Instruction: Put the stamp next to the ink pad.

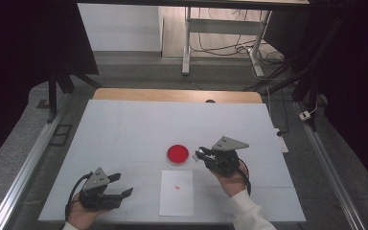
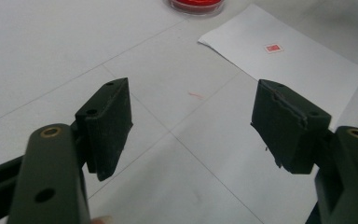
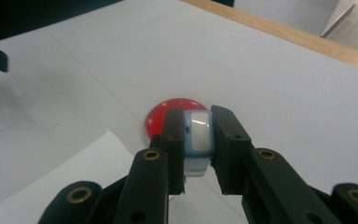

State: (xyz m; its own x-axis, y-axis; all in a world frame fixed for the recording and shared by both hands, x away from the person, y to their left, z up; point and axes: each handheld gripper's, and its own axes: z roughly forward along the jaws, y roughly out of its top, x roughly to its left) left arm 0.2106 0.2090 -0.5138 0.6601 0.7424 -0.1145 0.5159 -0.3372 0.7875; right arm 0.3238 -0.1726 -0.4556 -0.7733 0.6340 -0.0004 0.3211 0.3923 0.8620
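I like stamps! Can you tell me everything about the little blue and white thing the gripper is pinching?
The stamp is a small block with a light blue frame and a white middle, like smooth plastic. It is clamped between the two black fingers of the right gripper, which press its sides. It is held off the table, close to the round red ink pad. Its printing face is hidden.

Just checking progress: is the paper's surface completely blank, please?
No, the paper bears a small red mark near its middle.

The high view looks forward and down over the whole table (image 1: 124, 124) from the person's side. Both gripper views sit low and close, sharing the red ink pad (image 1: 178, 154) at 12 o'clock and the paper sheet (image 1: 176, 192).
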